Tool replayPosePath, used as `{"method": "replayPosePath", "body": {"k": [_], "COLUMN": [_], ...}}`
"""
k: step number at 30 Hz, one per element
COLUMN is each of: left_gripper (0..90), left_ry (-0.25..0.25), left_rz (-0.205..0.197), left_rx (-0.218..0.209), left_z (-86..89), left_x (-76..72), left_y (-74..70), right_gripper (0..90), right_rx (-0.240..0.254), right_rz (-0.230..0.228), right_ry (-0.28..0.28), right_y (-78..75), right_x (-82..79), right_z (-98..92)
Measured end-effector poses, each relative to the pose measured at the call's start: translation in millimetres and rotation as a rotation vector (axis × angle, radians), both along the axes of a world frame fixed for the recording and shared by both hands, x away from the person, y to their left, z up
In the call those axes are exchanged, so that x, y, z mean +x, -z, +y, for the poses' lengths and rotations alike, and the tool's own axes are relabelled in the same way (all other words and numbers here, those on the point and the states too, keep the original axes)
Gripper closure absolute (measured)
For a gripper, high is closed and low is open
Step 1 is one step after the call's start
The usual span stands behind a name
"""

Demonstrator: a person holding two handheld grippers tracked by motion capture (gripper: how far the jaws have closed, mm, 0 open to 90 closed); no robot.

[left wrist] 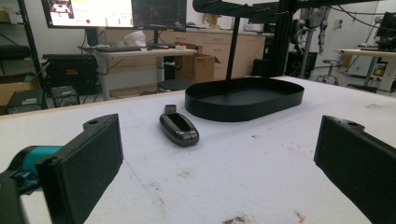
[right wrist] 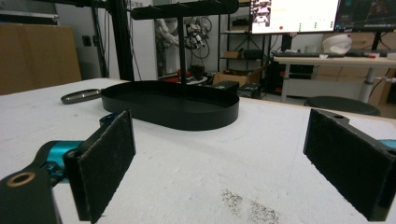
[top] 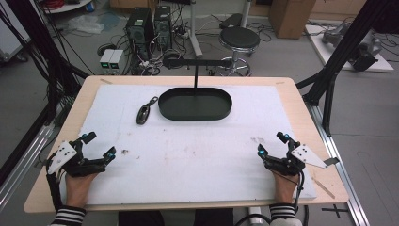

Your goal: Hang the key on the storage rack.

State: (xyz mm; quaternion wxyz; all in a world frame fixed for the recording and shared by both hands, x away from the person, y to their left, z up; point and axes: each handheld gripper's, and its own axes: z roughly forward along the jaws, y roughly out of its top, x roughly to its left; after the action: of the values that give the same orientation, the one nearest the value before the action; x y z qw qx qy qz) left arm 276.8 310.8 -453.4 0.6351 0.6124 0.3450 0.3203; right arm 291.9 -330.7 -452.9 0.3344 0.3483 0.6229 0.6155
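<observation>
Item: key fob [top: 143, 113], dark, glossy, oblong, lying flat on the white mat [top: 197, 155] just left of the black oval tray [top: 195, 103], apart from it, ring end toward the far edge. Left tool [top: 96, 146]: jaws wide apart, empty, resting near the table's front left, well short of the fob; in the left gripper view the fob [left wrist: 179, 128] sits ahead between the jaws, long axis running away from the camera. Right tool [top: 272, 144]: jaws likewise apart, empty, at front right, tray [right wrist: 170, 108] ahead of it. Step judged in hand: reach with the left tool for the fob. Handling advice: advance low, straddle the narrow width rather than the length, close near the middle; the smooth shell may slip, so seat the pads squarely before lifting. Surface: pale wood table [top: 301, 108] under a white foam-like mat, lightly stained and speckled near the front. A thin post with a crossbar rises from the tray. Room: workshop, stool [top: 239, 40], computer towers, cables on the floor, cardboard boxes, monitors on a desk behind.
</observation>
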Motion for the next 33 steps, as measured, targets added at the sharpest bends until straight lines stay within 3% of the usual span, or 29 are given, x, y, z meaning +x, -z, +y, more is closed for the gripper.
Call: {"method": "replayPosePath", "body": {"k": [4,18,23,27,33], "left_gripper": [1.7,1.7,1.7,1.7,1.7], "left_ry": [-0.003,0.004,0.004,0.020,0.029], "left_rz": [0.002,-0.003,0.035,0.064,0.116], "left_rx": [-0.003,0.006,0.011,0.032,0.074], "left_z": [0.2,-0.6,2.2,3.8,4.4], "left_x": [0.2,0.1,2.6,6.9,22.1], "left_y": [-0.1,-0.3,-2.2,-10.6,-39.0], "right_gripper": [8.1,8.1,8.1,8.1,8.1], "right_rx": [0.019,0.010,0.010,0.014,0.017], "right_rz": [0.012,0.006,0.006,0.009,0.009], "right_ry": [-0.006,-0.003,-0.004,-0.003,-0.004], "right_y": [0.2,0.2,0.2,0.2,0.3], "right_x": [-1.0,-0.7,-0.6,-0.8,-0.7], "right_z": [-0.5,-0.1,-0.2,-0.1,-0.2]}}
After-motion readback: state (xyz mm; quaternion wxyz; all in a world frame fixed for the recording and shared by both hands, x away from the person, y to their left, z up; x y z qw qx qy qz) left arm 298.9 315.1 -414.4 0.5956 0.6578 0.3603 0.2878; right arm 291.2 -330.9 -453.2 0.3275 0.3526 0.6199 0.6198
